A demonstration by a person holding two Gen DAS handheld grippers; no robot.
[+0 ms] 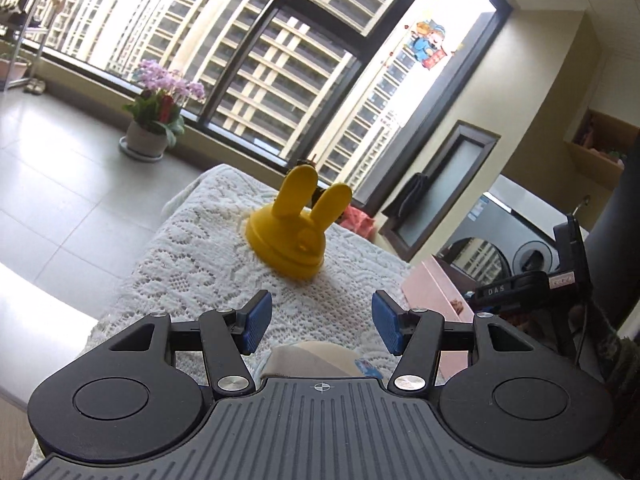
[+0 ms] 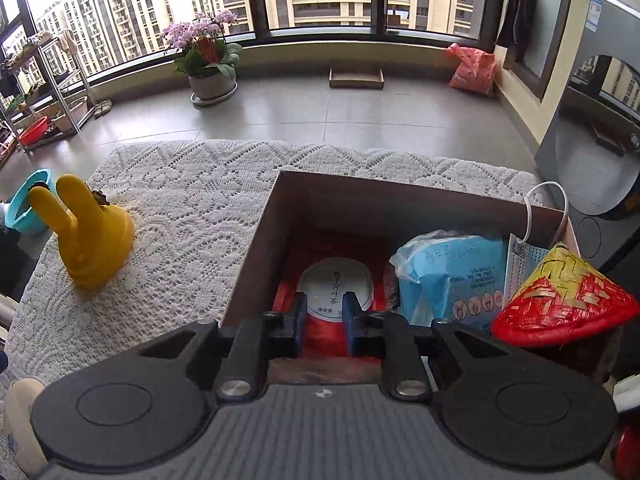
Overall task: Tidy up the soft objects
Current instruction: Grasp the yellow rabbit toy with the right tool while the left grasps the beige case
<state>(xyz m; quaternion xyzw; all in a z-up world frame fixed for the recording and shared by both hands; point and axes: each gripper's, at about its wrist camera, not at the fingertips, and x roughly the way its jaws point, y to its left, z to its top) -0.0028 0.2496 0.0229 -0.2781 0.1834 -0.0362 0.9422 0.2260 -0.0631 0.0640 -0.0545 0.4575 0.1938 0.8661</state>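
Red packet (image 2: 332, 320) lettered 荷叶茶 lies in the box (image 2: 256, 256) beneath the right tongs (image 2: 323, 322), narrowly parted; left tongs (image 1: 322, 320) gape.

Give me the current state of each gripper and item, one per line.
left gripper: open, empty, above the lace cloth.
right gripper: part open, empty, over the box.
yellow rabbit toy: upright on the lace cloth, outside the box.
cardboard box: open-topped.
blue packet: inside the box.
face mask: at the box's right side.
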